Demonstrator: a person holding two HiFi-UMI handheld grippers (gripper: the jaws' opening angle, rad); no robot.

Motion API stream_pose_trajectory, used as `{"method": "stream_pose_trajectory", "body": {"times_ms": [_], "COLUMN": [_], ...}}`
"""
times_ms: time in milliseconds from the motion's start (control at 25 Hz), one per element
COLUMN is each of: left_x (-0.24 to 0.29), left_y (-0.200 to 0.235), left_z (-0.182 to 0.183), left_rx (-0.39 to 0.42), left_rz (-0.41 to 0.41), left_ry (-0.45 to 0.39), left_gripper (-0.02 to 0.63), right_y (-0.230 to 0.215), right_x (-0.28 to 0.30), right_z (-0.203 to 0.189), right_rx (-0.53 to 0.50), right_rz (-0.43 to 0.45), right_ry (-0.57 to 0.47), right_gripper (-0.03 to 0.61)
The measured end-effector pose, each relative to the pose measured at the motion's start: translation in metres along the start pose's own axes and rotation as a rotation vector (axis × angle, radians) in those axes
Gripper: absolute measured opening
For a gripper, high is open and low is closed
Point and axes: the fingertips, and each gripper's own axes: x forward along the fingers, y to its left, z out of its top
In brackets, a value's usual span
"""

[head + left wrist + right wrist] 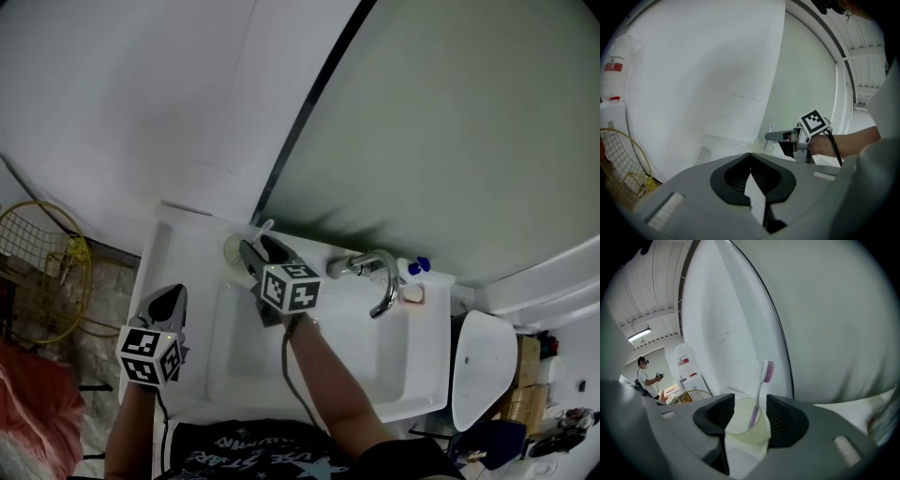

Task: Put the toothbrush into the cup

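The slim toothbrush with a clear handle and pink bristles (759,397) stands head-up inside the pale translucent plastic cup (745,430), leaning against its rim at about 1 o'clock. The cup rests on the back ledge of the white ceramic washbasin (178,246), at roughly 11 o'clock of the bowl in the head view. The right gripper (255,253) reaches over the bowl, with its jaws wide apart on either side of the cup and neither pad pressing on the brush or the cup. The placing step looks done and the release made. The next move calls for drawing this gripper straight back toward 6 o'clock without clipping the rim or the tilted handle, since a light cup could tip easily. The left gripper (169,298) hangs at 7 o'clock of the cup over the basin's left edge, its jaws closed on nothing. A curved chrome faucet (380,277) stands at 3 o'clock of the cup, well apart, and a yellow wire basket (37,262) sits at 9 o'clock beside the basin. Neither blocks the retreat.
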Motion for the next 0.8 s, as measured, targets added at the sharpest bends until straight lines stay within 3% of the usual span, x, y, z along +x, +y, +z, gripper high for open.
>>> {"method": "stream_pose_trajectory", "body": {"times_ms": [280, 520, 600, 800], "left_x": [-0.031, -0.063, -0.073, -0.098], "left_y": [-0.013, -0.045, -0.059, -0.094], "left_z": [0.018, 0.02, 0.016, 0.005], "left_rx": [0.023, 0.033, 0.04, 0.065], "left_rz": [0.058, 0.1, 0.108, 0.137], "left_ry": [-0.056, -0.085, -0.087, -0.102], "left_gripper": [0.008, 0.008, 0.008, 0.008], "right_y": [0.016, 0.046, 0.052, 0.06], "right_x": [-0.039, -0.084, -0.102, -0.144], "right_z": [0.013, 0.033, 0.034, 0.024], "right_rx": [-0.004, -0.052, -0.083, -0.097], "right_rz": [0.042, 0.143, 0.157, 0.205], "right_ry": [-0.058, -0.127, -0.144, -0.154], "right_gripper": [0.215, 0.213, 0.195, 0.081]}}
